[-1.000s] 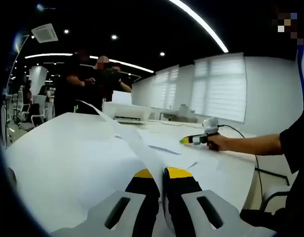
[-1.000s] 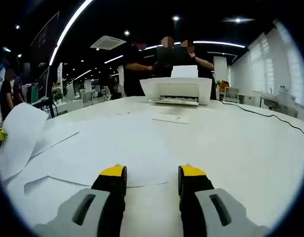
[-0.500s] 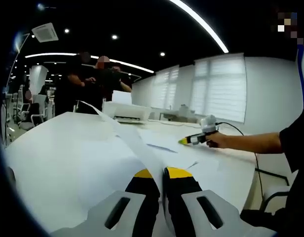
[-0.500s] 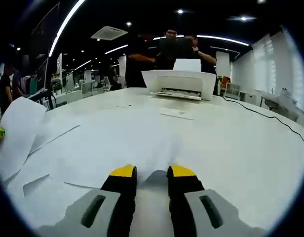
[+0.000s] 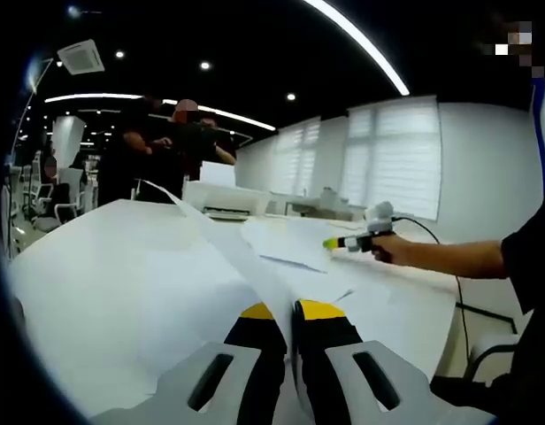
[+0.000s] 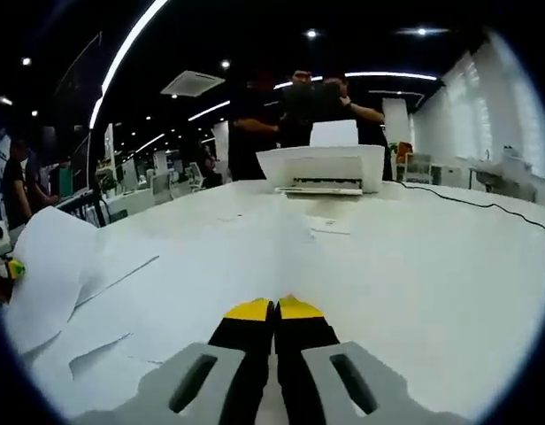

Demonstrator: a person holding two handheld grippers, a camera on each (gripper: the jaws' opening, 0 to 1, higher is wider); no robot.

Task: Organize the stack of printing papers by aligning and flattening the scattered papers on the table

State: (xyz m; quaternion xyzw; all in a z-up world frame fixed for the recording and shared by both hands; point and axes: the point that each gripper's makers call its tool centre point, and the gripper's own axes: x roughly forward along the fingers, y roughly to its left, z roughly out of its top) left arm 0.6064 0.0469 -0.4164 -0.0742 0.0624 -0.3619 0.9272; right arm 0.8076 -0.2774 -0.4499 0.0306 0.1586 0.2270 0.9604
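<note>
White printing papers lie scattered on a white table (image 5: 69, 266). My left gripper (image 5: 286, 312) is shut on one sheet (image 5: 221, 241), which stands edge-on and runs up and away from the jaws. My right gripper (image 6: 274, 309) is shut on the near edge of another sheet (image 6: 255, 257), which is raised off the table (image 6: 449, 257). In the left gripper view the right gripper (image 5: 341, 242), held in a hand, lifts that sheet (image 5: 286, 241). The left gripper's yellow tip (image 6: 14, 268) shows beside its curled sheet (image 6: 51, 261) in the right gripper view.
A white printer (image 6: 324, 168) stands at the table's far end, with people (image 6: 295, 106) standing behind it. A black cable (image 6: 467, 202) runs across the right side of the table. More loose sheets (image 6: 95, 341) overlap near the right gripper. A person's forearm (image 5: 458, 258) reaches in from the right.
My right gripper's jaws have gone from wide apart to shut on a sheet's edge, and that sheet has lifted off the table. The left gripper has held its sheet unchanged.
</note>
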